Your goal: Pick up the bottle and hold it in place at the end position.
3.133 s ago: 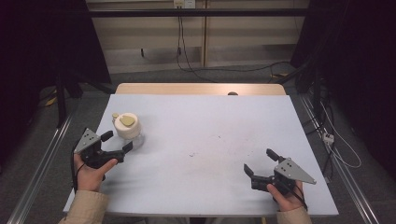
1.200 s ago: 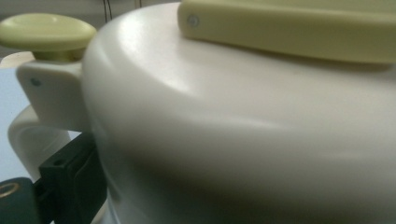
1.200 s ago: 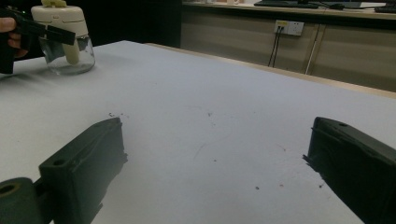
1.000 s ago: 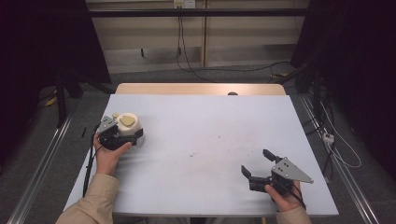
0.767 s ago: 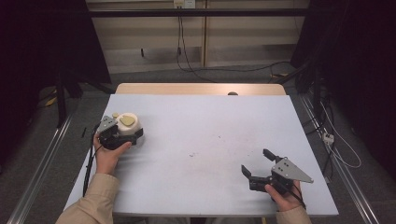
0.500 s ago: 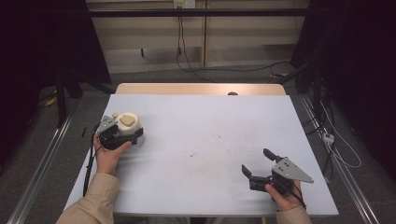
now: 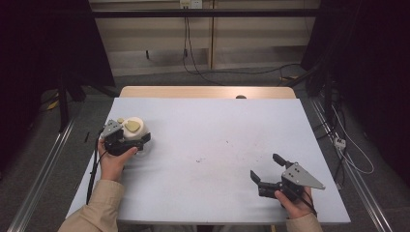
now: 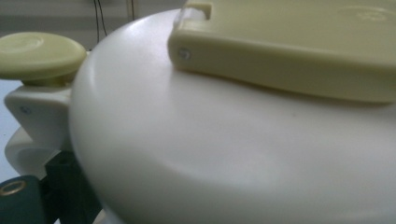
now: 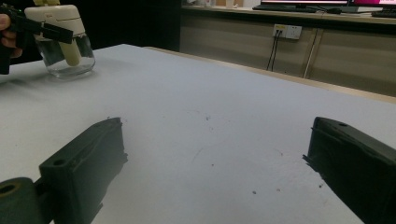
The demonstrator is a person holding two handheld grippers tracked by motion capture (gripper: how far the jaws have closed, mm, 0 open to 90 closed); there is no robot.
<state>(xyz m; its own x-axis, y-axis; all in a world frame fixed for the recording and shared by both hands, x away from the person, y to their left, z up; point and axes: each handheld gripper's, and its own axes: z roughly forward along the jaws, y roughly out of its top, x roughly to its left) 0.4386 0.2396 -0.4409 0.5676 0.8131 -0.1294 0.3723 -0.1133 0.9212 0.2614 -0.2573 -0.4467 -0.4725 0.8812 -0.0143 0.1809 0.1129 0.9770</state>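
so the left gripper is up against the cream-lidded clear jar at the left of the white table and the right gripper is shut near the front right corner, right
Not quite: the right gripper is open, not shut. The right gripper view shows its two black jaws wide apart with bare white table between them. The rest holds: in the high view the left gripper is against the cream-lidded clear jar at the table's left.

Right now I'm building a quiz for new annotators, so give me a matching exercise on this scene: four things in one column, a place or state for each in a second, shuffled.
Things:
1. left gripper
2. right gripper
3. jar
4. table

Places or states:
A. clear glass body under a cream lid
B. jaws spread wide, holding nothing
C. pale grey top with small dark specks
D. closed around the jar's lid

Pairs: 1-D, 2-B, 3-A, 4-C
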